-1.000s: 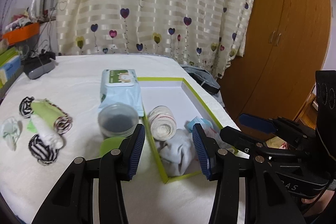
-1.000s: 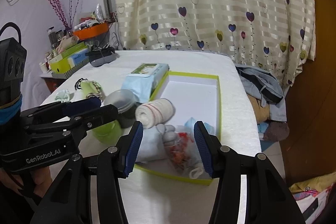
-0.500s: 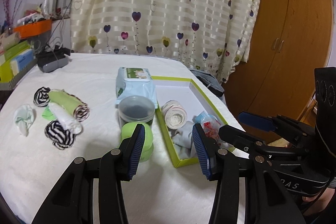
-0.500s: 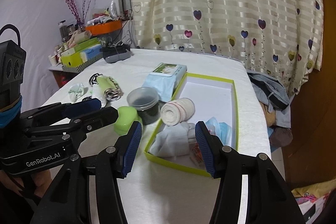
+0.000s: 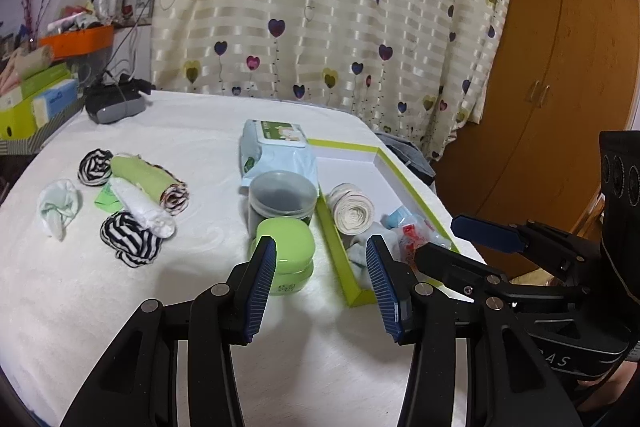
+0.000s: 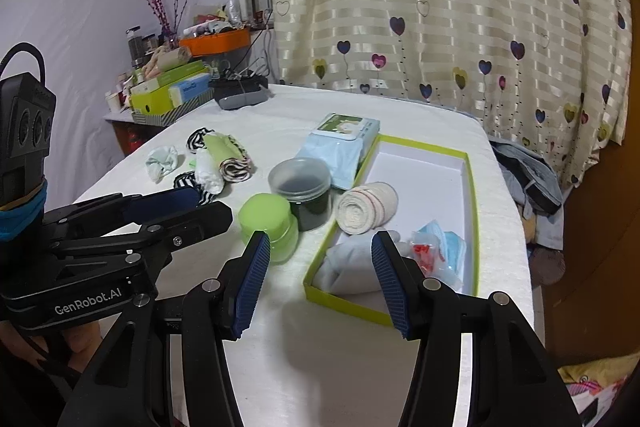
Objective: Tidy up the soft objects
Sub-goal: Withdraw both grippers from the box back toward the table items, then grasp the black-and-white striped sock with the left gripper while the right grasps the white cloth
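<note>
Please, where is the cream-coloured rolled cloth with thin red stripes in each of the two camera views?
Left wrist view: the cream-coloured rolled cloth with thin red stripes lies right of centre, inside the shallow white box with the lime-green rim.
Right wrist view: the roll lies near the centre, at the box's left wall.
Shared landmark: the round grey-lidded dark jar just left of the roll.

Rolled socks lie left of two jars; the box beside them holds a roll.
</note>
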{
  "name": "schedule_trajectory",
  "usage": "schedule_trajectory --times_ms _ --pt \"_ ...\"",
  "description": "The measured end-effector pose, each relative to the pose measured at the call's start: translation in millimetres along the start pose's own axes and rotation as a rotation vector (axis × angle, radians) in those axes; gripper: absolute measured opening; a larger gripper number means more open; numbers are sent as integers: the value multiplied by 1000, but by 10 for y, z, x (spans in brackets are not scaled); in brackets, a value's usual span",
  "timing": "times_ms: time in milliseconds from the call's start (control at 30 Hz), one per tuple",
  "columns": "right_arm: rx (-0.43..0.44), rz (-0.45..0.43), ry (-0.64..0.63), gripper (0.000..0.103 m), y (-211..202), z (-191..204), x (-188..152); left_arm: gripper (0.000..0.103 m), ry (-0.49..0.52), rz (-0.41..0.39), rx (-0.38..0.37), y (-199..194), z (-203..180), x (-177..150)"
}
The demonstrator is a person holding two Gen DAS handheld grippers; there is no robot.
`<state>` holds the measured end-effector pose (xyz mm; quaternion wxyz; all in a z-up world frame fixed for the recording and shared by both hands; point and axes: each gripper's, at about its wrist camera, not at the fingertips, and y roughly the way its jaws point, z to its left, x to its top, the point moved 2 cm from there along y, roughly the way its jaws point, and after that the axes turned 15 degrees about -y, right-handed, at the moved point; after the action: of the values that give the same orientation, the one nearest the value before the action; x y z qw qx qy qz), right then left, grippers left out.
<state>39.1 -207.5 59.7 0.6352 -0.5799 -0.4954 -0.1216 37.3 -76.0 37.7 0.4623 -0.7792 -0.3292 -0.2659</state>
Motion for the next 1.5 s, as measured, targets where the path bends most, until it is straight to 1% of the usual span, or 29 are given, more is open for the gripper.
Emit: schedule_trajectory --times_ms 333,733,933,1167,1333,1500 --pt "44 -6 -20 54 52 106 34 46 -19 -13 36 -49 99 15" --pt "102 1 -49 54 164 253 75 46 -61 -9 86 -79 336 5" --pt "126 -4 -66 54 212 320 116 46 -92 -6 113 -73 497 29" --pt "146 -10 -94 54 287 399 193 46 -132 -25 128 -100 674 88" --pt "163 -31 -104 54 342 463 271 46 -173 -44 158 -130 868 149" --pt "186 -31 -122 54 417 540 336 46 -209 -54 190 -124 1042 195"
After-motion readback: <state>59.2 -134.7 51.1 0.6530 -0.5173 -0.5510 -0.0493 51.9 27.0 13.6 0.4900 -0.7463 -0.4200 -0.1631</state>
